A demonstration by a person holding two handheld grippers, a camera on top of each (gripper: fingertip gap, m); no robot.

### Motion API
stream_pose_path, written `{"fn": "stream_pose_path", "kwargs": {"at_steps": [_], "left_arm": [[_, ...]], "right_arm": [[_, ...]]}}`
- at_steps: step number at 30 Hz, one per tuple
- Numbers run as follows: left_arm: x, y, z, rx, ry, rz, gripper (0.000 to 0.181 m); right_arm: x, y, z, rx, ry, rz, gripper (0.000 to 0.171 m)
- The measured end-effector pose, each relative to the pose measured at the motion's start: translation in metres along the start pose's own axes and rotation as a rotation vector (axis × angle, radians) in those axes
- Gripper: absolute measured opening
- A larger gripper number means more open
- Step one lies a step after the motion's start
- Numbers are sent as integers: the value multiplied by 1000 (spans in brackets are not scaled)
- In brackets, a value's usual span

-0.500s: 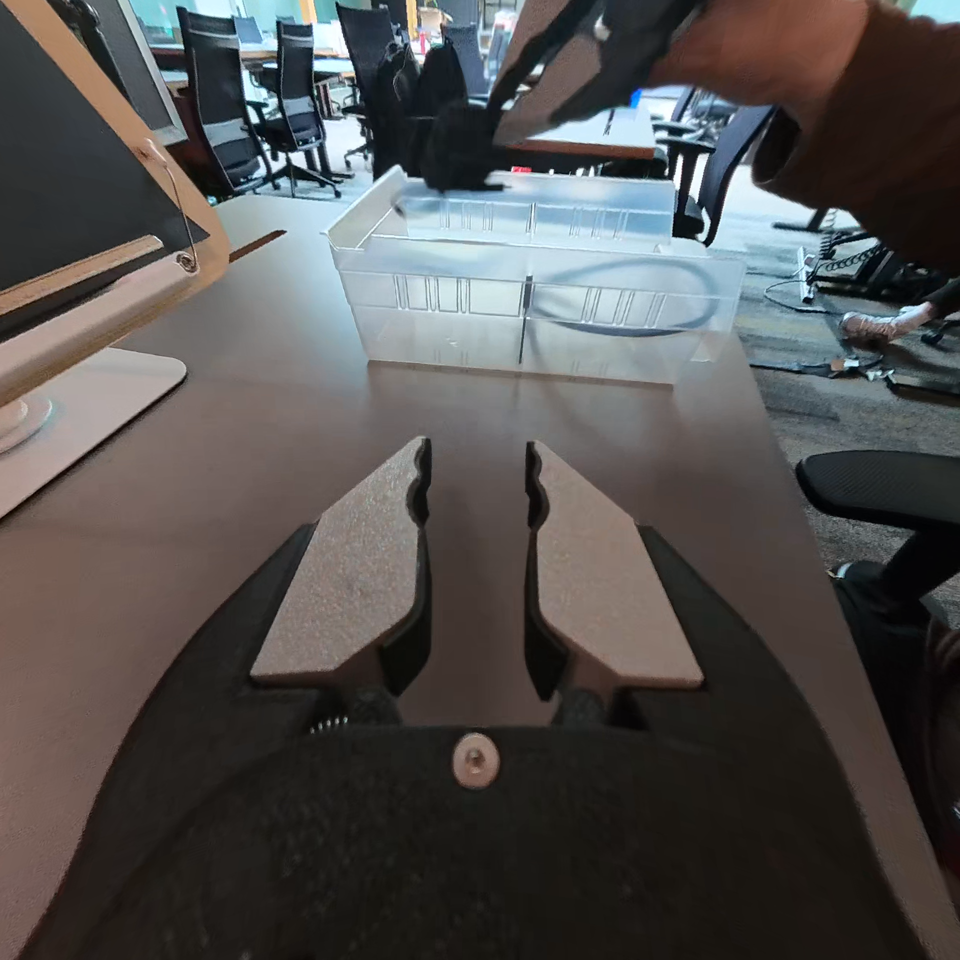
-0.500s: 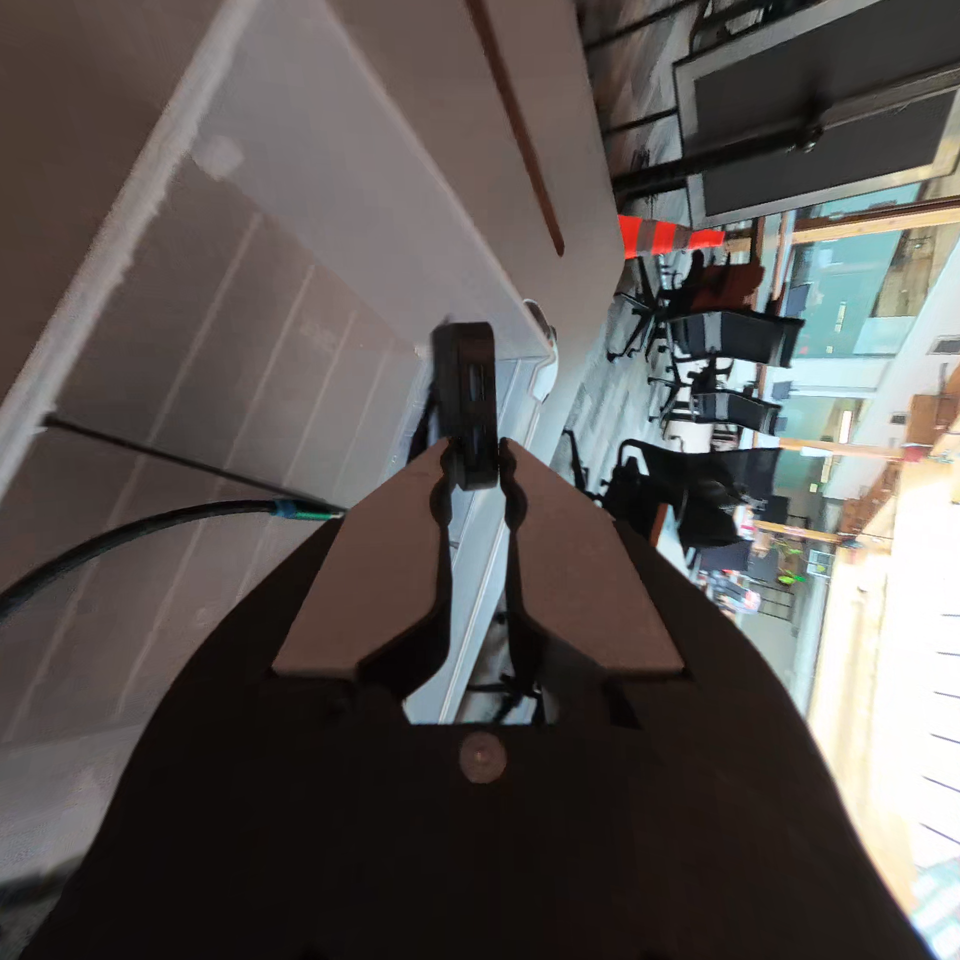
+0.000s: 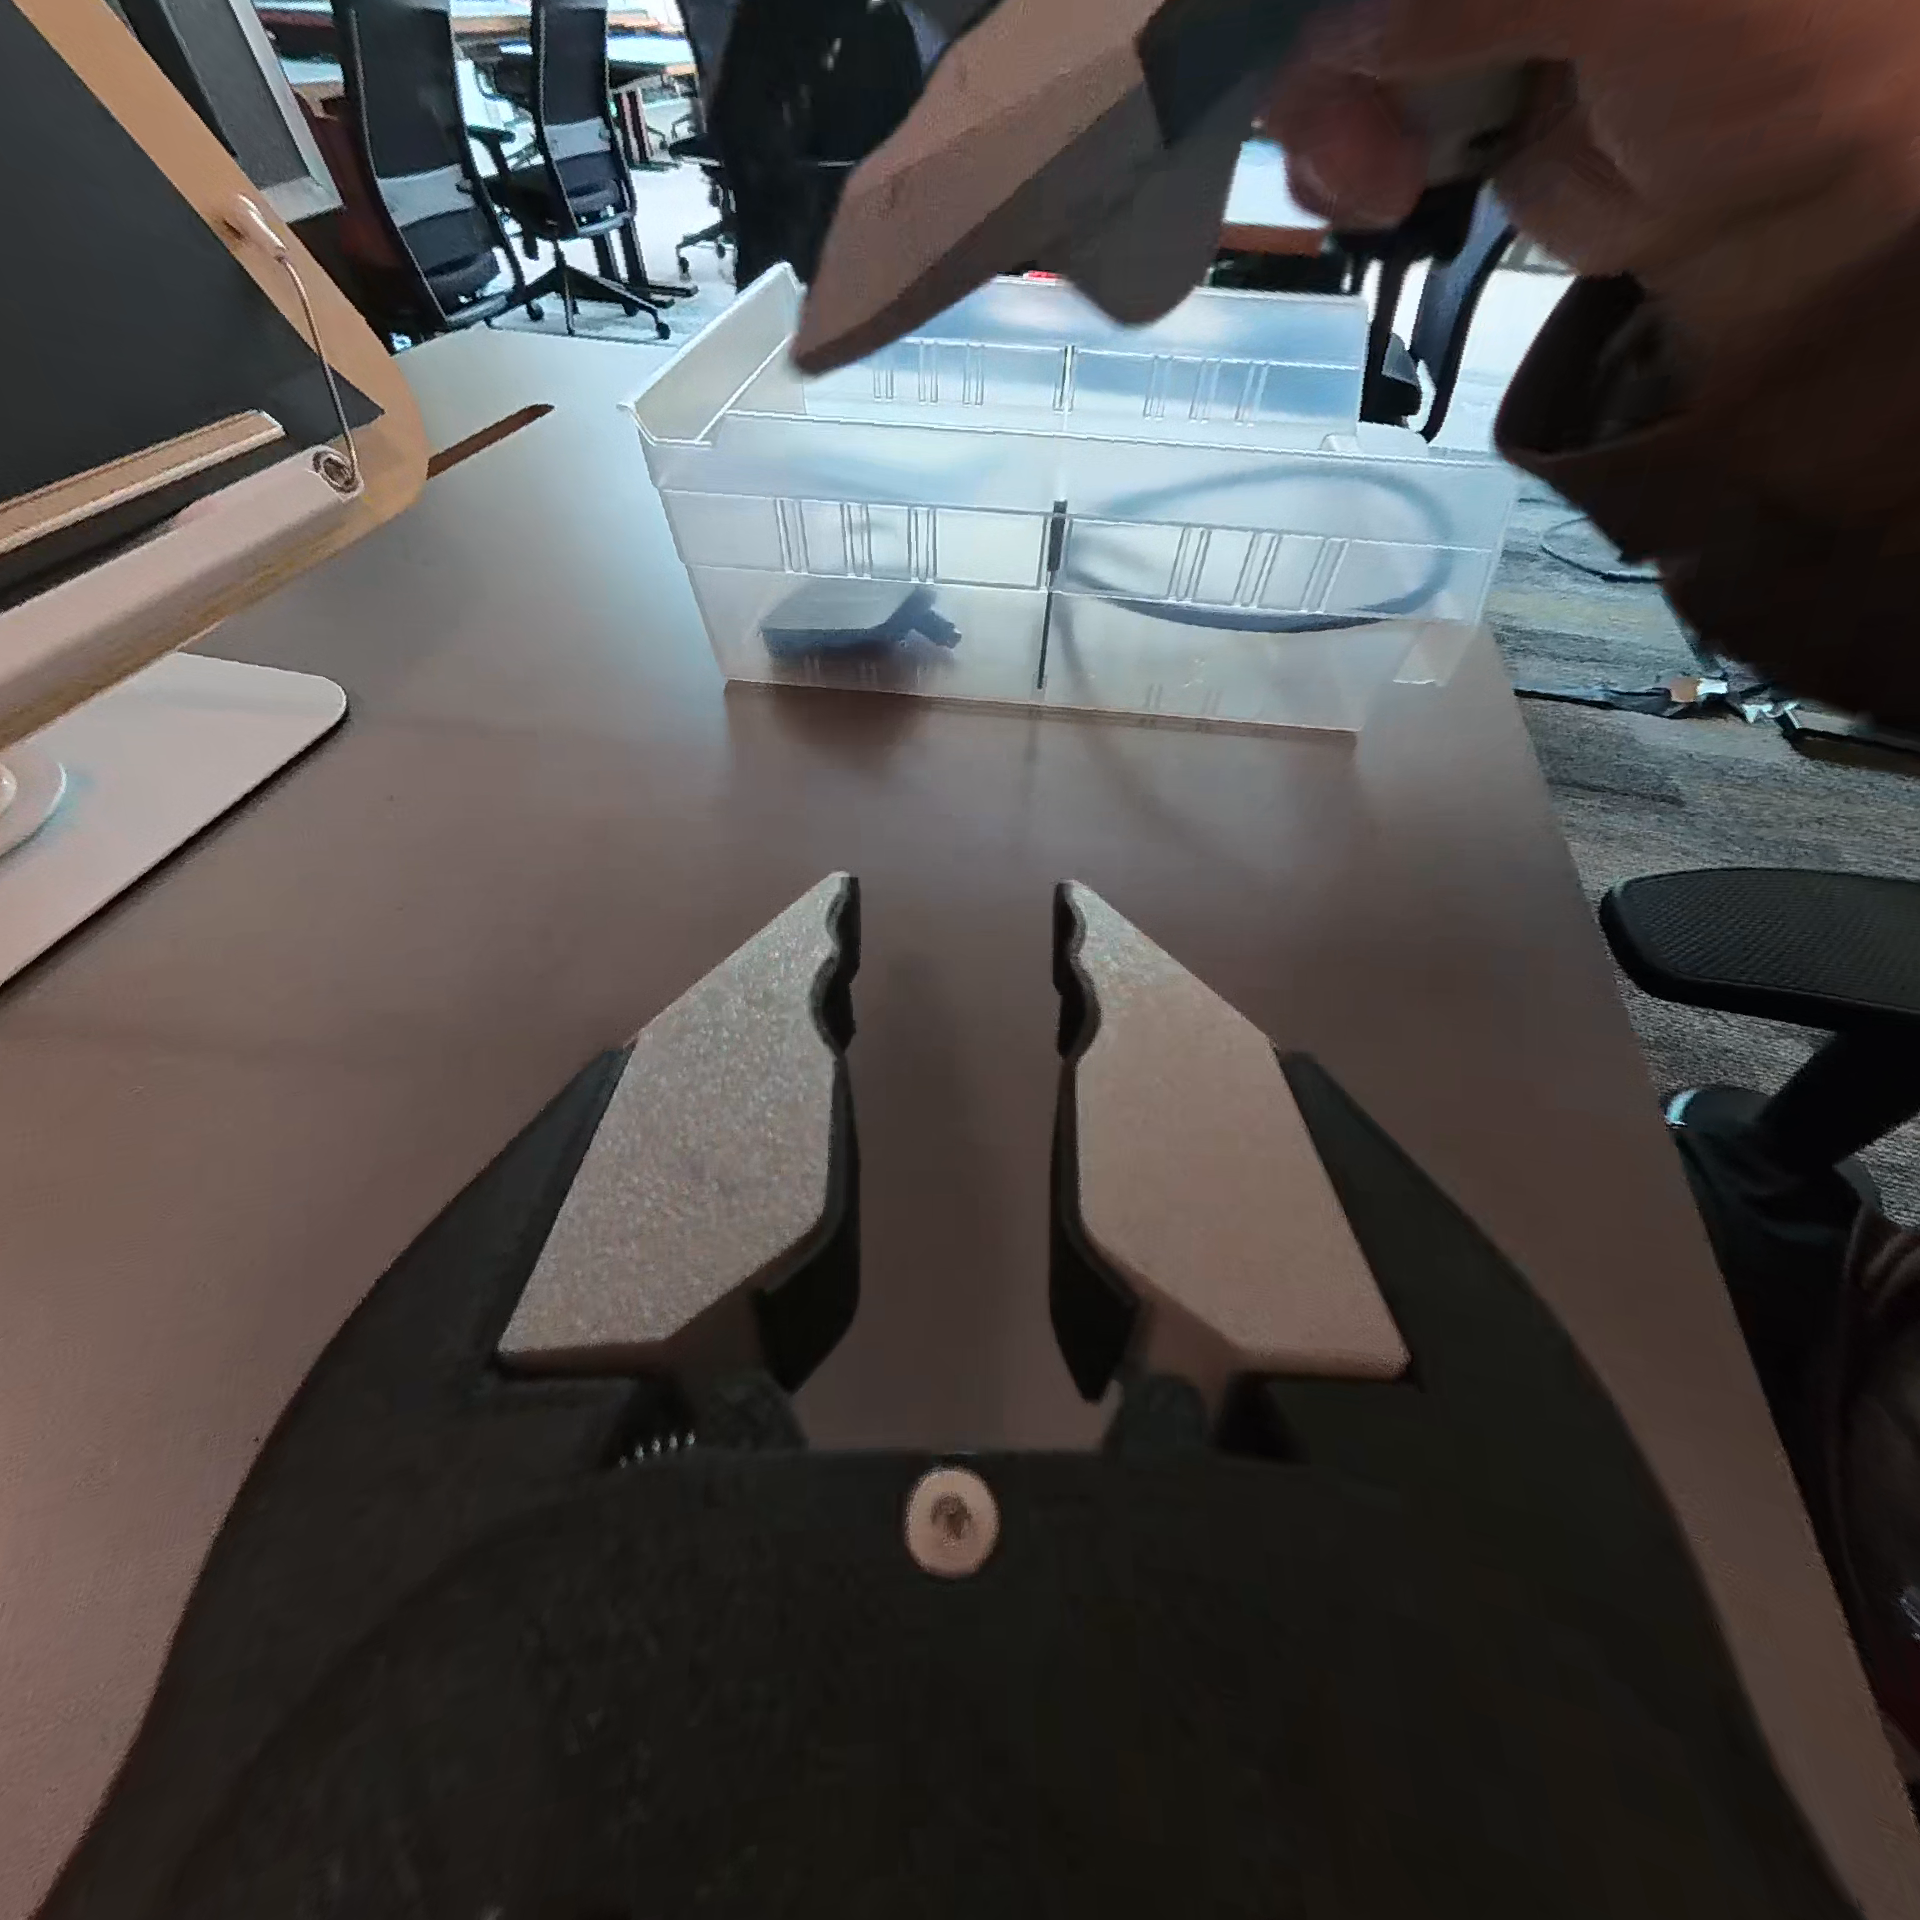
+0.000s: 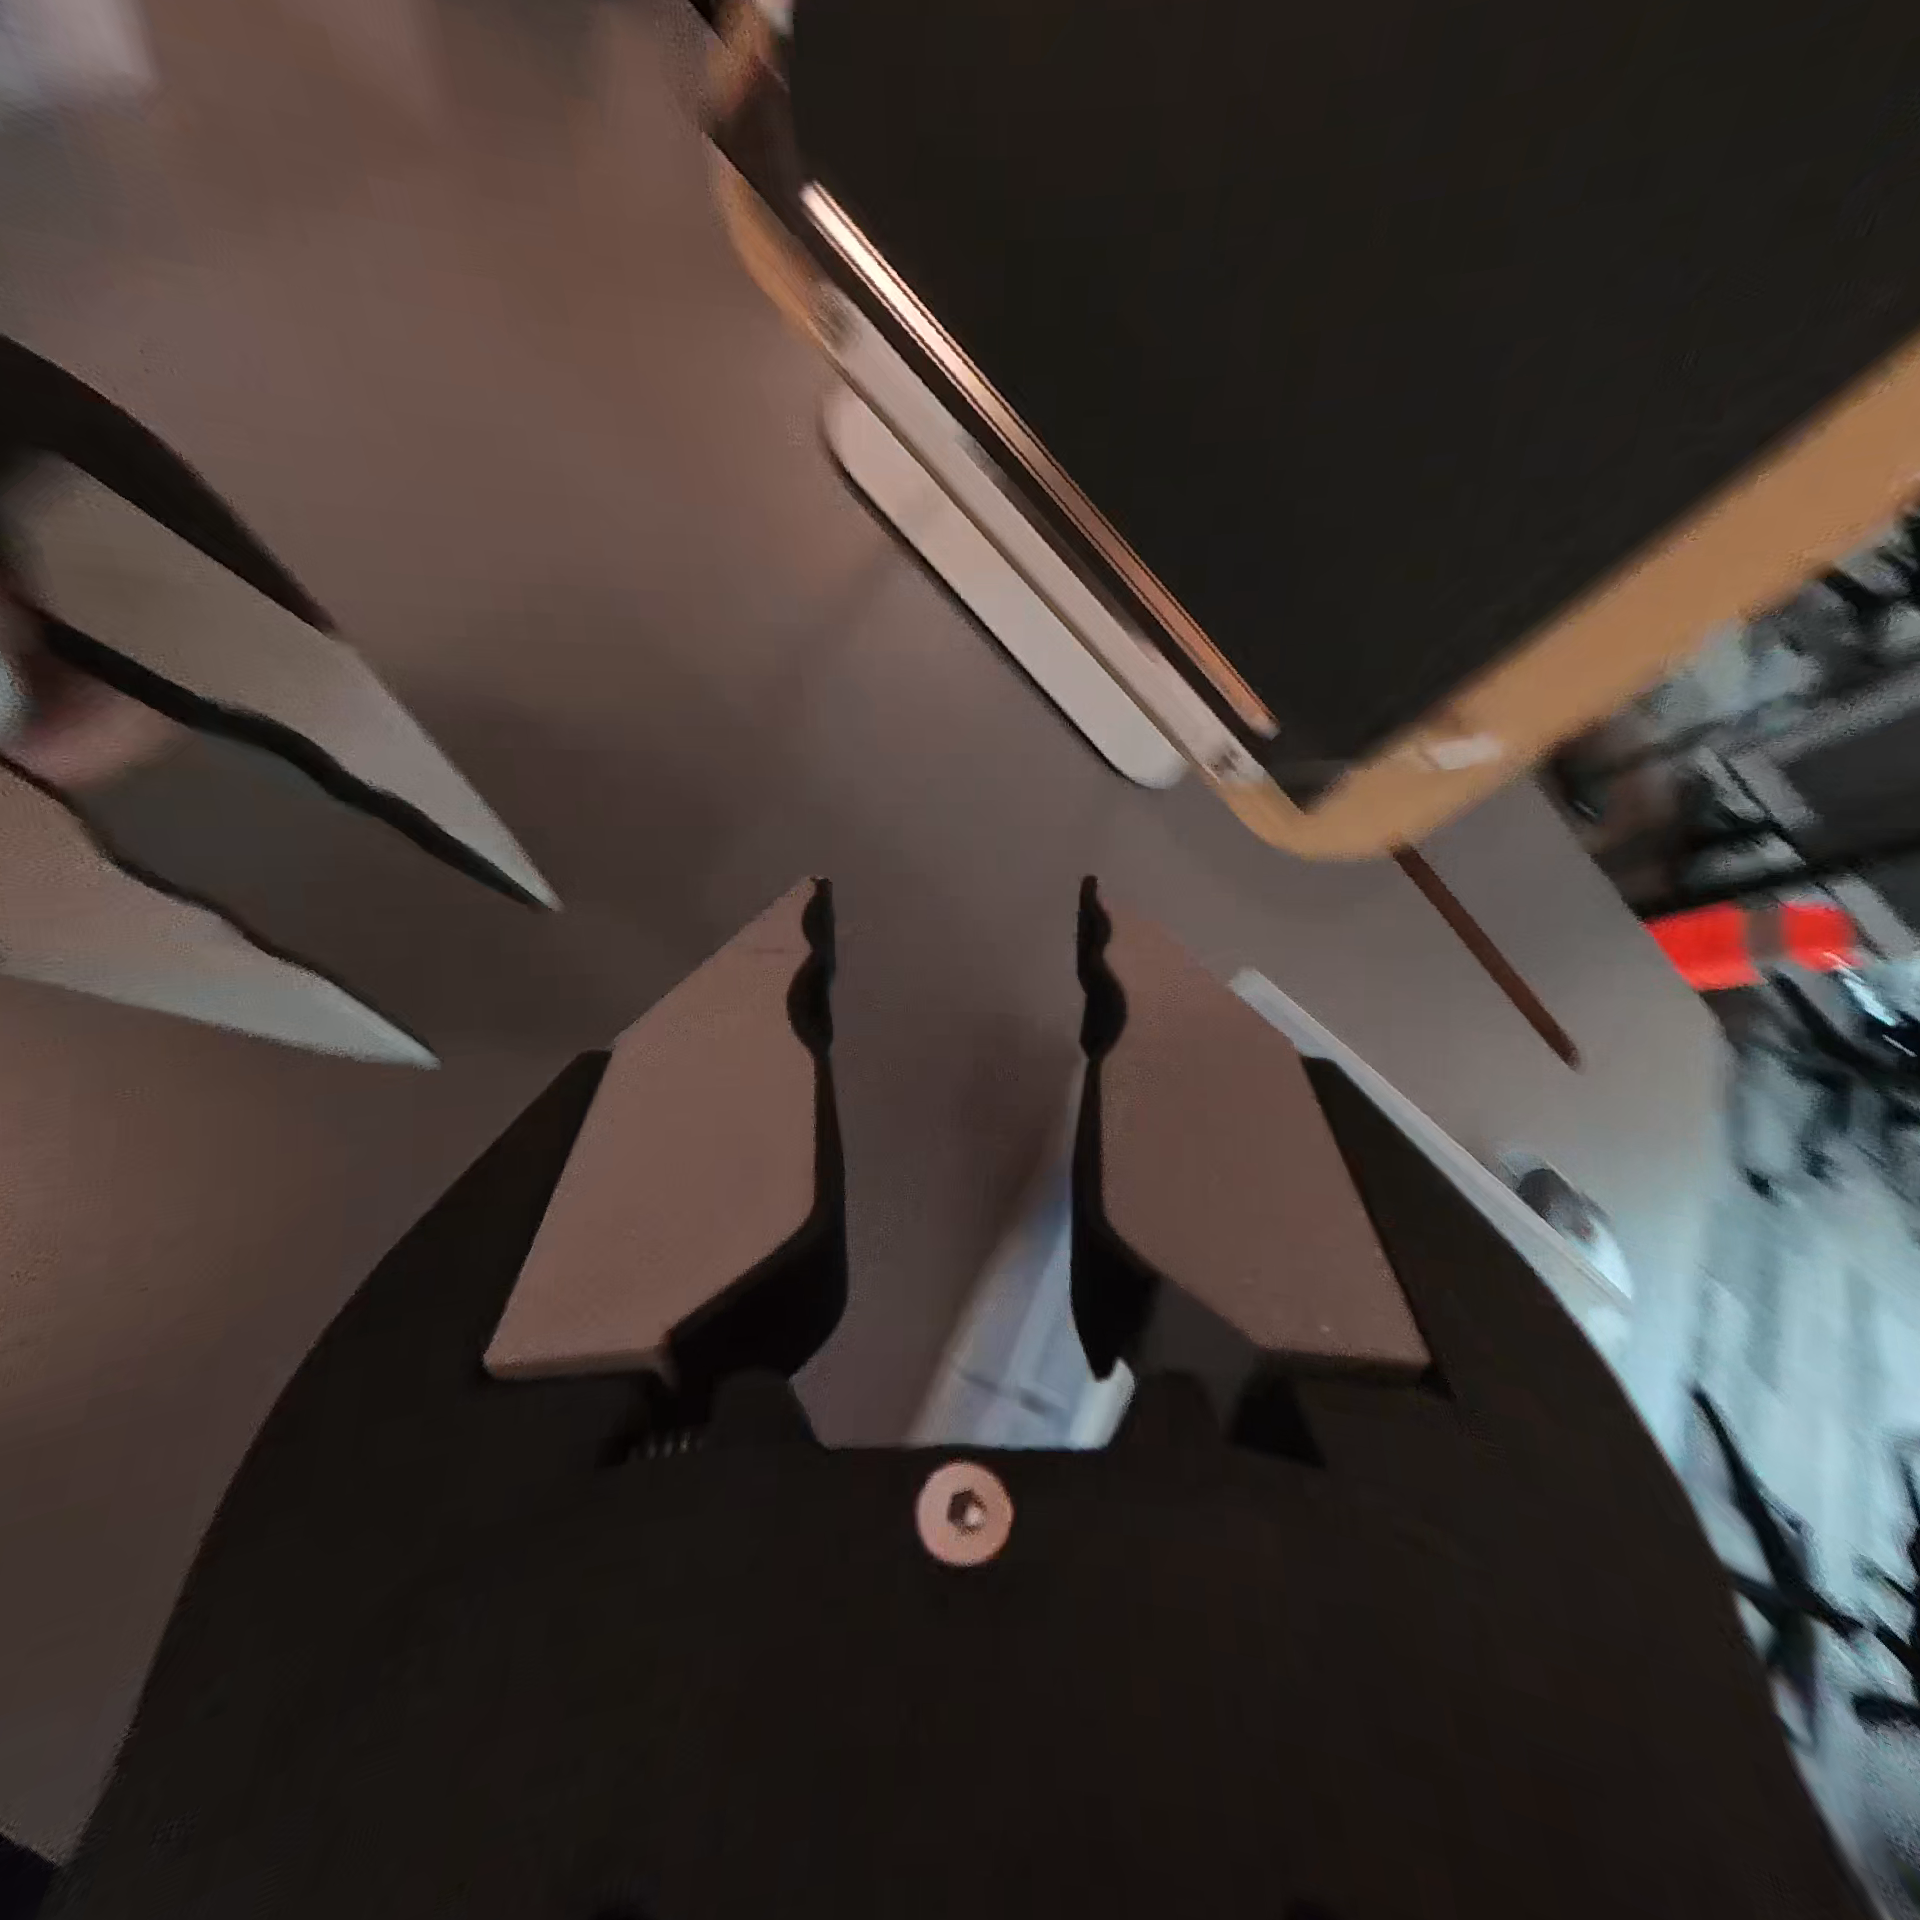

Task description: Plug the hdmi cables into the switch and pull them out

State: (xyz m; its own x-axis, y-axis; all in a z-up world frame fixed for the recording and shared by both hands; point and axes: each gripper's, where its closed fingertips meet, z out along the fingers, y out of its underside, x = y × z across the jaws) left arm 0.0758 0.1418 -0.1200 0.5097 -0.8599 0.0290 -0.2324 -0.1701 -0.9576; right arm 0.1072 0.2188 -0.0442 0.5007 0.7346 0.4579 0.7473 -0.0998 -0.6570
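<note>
Two hand-held tools are hovering over a brown table [image 3: 520,831] in an open office. The left tool [image 3: 956,904] is sitting low above the bare tabletop with its fingers spread and nothing between them. The right tool [image 4: 951,894] is hanging higher, also spread and empty, its fingers pointing toward the monitor [image 4: 1351,312] standing at the table's left side; this view is blurred by motion. In the left wrist view the right tool is appearing at the top of the frame, a hand [image 3: 1558,135] gripping it above the bin.

A clear plastic bin [image 3: 1070,582] is standing on the table beyond the left tool, split into two compartments by a thin divider. The black switch [image 3: 842,623] is lying on the floor of the left compartment, seen through the front wall. A dark cable [image 3: 1247,613] is looping in the right compartment; whether it is plugged into the switch cannot be told through the frosted wall.

Black office chairs [image 3: 582,177] are standing behind the table, and the arm of another chair [image 3: 1766,935] is showing at the right edge.
</note>
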Motion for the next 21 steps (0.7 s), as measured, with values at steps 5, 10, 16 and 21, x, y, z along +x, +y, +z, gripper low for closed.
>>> {"fn": "stream_pose_path", "kwargs": {"at_steps": [5, 10, 16, 21], "left_arm": [[19, -15, -9, 52, 80, 0, 36], [71, -19, -31, 125, 220, -196, 48], [73, -26, -110, 10, -100, -205, 54], [-32, -35, -266, -153, -702, -49, 49]], "right_arm": [[-49, -48, 51, 174, -141, 139, 51], [-75, -30, 125, 197, -204, 231, 48], [-96, -10, 141, 140, -280, 210, 51], [-110, -14, 139, 142, -360, 248, 53]]}}
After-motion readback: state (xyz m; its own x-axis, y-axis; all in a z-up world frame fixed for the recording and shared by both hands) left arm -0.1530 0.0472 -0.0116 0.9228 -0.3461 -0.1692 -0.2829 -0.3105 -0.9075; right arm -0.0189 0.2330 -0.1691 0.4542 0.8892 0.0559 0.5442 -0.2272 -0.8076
